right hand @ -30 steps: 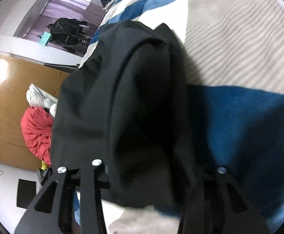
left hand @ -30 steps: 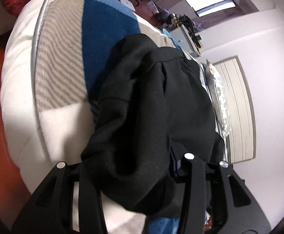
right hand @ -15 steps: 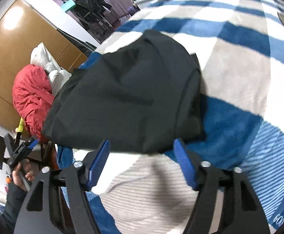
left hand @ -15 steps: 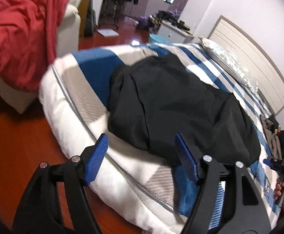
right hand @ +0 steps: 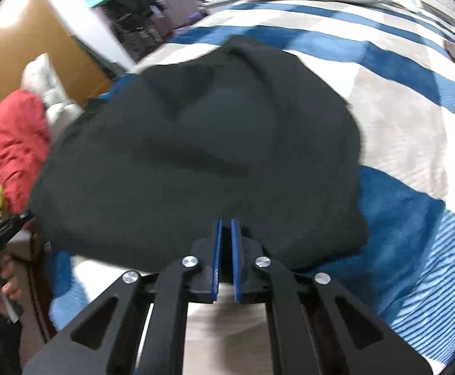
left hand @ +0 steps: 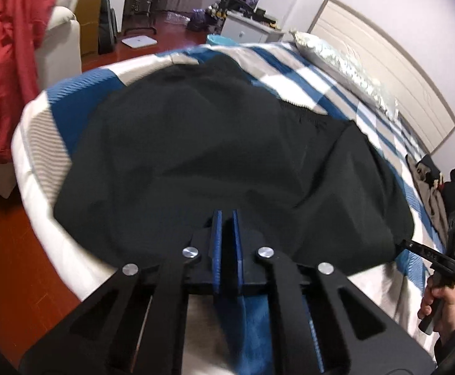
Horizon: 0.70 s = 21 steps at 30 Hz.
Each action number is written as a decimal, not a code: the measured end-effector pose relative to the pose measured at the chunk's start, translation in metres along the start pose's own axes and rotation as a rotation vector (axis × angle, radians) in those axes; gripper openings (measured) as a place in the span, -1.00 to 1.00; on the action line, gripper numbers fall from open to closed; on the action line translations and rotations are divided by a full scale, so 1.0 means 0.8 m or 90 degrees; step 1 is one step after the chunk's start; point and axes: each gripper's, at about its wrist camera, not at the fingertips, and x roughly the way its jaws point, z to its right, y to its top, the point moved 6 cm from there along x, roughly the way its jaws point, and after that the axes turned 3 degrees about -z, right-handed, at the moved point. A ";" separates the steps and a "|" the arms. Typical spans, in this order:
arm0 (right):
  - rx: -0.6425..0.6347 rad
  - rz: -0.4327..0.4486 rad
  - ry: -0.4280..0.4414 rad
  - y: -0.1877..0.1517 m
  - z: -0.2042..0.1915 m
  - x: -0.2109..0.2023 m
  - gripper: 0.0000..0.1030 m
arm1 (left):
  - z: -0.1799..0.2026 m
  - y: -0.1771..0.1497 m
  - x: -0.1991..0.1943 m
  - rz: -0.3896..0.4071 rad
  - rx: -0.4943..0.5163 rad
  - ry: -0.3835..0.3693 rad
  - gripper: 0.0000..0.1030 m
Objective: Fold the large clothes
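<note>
A black garment lies folded in a broad bundle on the blue, white and grey checked blanket near the bed's foot corner. My left gripper hovers at the bundle's near edge. Its jaws are closing, the blue pads almost together with nothing between them. The right wrist view has the same garment on the blanket, and my right gripper is shut and empty at its near edge. Each view catches the other gripper at the side, hand-held: the right one, the left one.
A red garment is draped over a white armchair left of the bed. A pillow and headboard lie at the far end. Loose clothes sit on the bed's right side. Red-brown floor surrounds the corner.
Both grippers let go of the black garment, drew back and rose from it, rolled level, then closed their jaws from wide open. The garment now lies flat on the bed.
</note>
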 end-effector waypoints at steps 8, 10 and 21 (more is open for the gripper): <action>0.030 -0.050 0.047 0.004 0.028 0.053 -1.00 | -0.020 0.005 0.052 -0.037 -0.009 0.005 -0.93; 0.044 -0.059 0.068 0.009 0.035 0.060 -1.00 | -0.025 0.006 0.061 -0.046 -0.018 -0.008 -0.92; 0.049 -0.029 0.087 -0.005 0.017 -0.042 -0.83 | 0.016 -0.009 -0.021 -0.025 0.024 -0.032 -0.65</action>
